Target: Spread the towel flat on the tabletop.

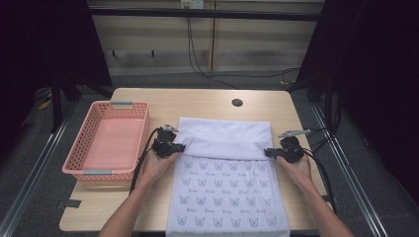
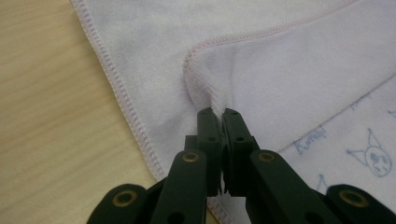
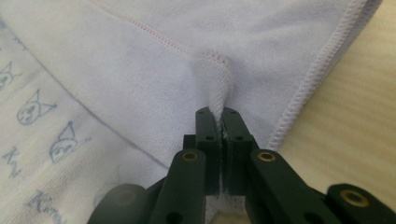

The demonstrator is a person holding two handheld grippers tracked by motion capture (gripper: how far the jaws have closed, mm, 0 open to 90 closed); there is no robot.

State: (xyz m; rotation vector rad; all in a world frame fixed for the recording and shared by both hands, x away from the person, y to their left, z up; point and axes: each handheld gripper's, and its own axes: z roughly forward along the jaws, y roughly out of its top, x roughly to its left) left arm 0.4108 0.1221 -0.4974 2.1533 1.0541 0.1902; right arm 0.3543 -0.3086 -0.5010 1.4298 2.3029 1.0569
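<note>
1. The towel (image 1: 227, 182) is white, printed with rows of small blue cat-like faces and script words, and hemmed with pale pink stitching.
2. It lies flat on the wooden worktop (image 1: 207, 101), its near end hanging over the front edge; its far part is folded back toward the person, so the plain unprinted underside faces up as a broad band across the cloth.
3. The left tongs (image 1: 179, 147) are closed on the folded hem at the towel's left side, and the right tongs (image 1: 269, 152) are closed on the same hem at its right side.
4. The left gripper view shows what the high view cannot: the cloth puckers into a small ridge where the left tongs (image 2: 218, 112) pinch it.
5. The right gripper view shows the same pinched ridge at the right tongs (image 3: 217, 111), with the stitched side edge just beside it.
6. The high view alone takes in the pink basket (image 1: 79, 143), standing on the worktop just left of the towel.
</note>
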